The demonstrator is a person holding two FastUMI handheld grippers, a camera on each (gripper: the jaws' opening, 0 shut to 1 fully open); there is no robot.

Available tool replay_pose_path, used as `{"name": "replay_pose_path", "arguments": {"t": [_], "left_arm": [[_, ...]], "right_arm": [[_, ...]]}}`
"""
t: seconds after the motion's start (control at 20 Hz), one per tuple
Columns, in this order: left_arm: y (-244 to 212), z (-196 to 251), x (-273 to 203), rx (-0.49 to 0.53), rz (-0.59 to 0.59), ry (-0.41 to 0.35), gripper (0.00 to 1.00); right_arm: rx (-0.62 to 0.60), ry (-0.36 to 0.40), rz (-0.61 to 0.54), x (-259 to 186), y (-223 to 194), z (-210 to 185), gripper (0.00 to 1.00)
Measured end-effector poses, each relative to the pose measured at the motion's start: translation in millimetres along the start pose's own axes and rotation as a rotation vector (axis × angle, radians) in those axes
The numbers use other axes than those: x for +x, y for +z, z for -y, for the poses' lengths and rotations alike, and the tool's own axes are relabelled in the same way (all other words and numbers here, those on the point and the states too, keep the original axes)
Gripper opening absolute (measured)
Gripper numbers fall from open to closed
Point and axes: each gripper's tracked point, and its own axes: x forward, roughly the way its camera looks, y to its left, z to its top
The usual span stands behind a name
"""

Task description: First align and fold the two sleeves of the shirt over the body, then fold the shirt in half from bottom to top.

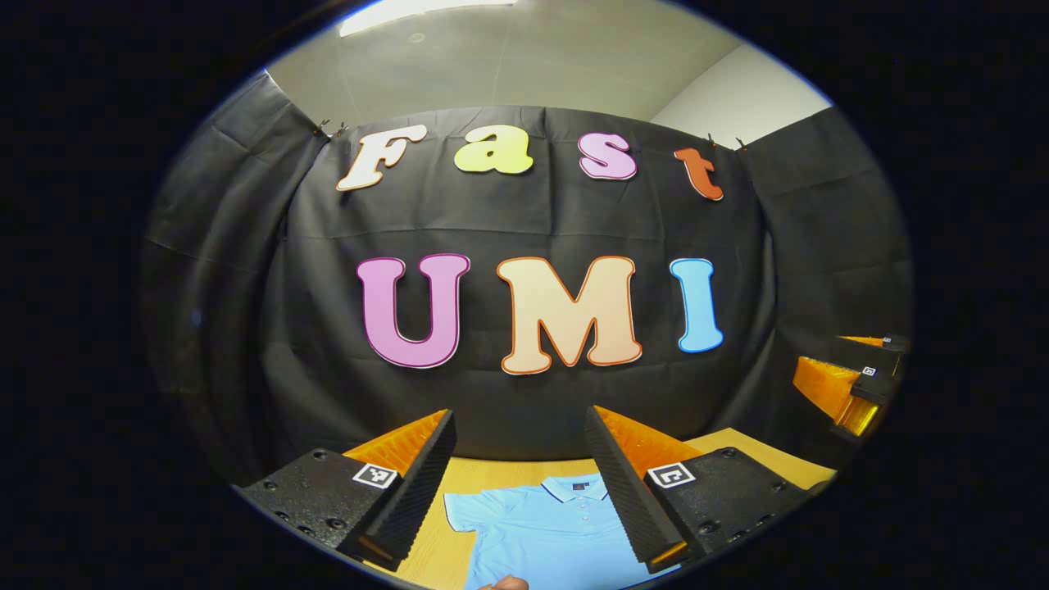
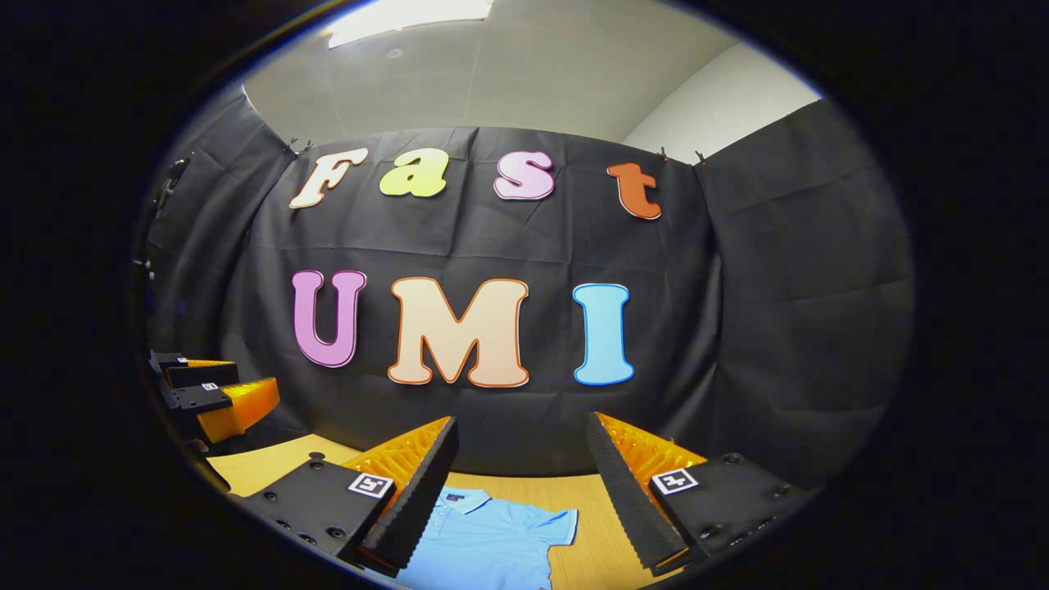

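A light blue polo shirt (image 1: 545, 533) lies flat on the wooden table (image 1: 471, 475), collar toward the far wall, short sleeves spread out. My left gripper (image 1: 520, 483) hovers well above it, open, nothing between its fingers. In the right gripper view the same shirt (image 2: 483, 541) shows with its right sleeve (image 2: 557, 524) out to the side, under my open right gripper (image 2: 520, 483). Each gripper also appears in the other's view: the right gripper (image 1: 860, 385) at the far right, the left gripper (image 2: 205, 393) at the far left.
Black cloth wall (image 1: 524, 221) closes the back and sides of the booth just behind the table (image 2: 590, 492). A fingertip (image 1: 504, 583) of a hand peeks in at the bottom edge of the left gripper view.
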Motion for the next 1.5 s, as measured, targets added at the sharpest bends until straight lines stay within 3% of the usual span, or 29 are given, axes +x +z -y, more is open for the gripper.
{"name": "replay_pose_path", "arguments": {"t": [0.35,0.75,1.15,1.5], "left_arm": [[-2,0,6,-0.021,-0.004,0.0,0.94],[6,-19,15,-0.002,0.021,0.01,0.94],[-14,-51,33,0.003,-0.016,0.044,0.94],[-24,-59,49,0.023,-0.021,0.028,0.94]], "right_arm": [[-0.009,-0.006,-0.029,17,-18,3,0.98],[-0.045,-0.073,-0.108,74,-73,28,1.0],[-0.09,-0.114,-0.231,136,-149,47,0.98],[-0.114,-0.163,-0.374,178,-234,68,1.0]]}}
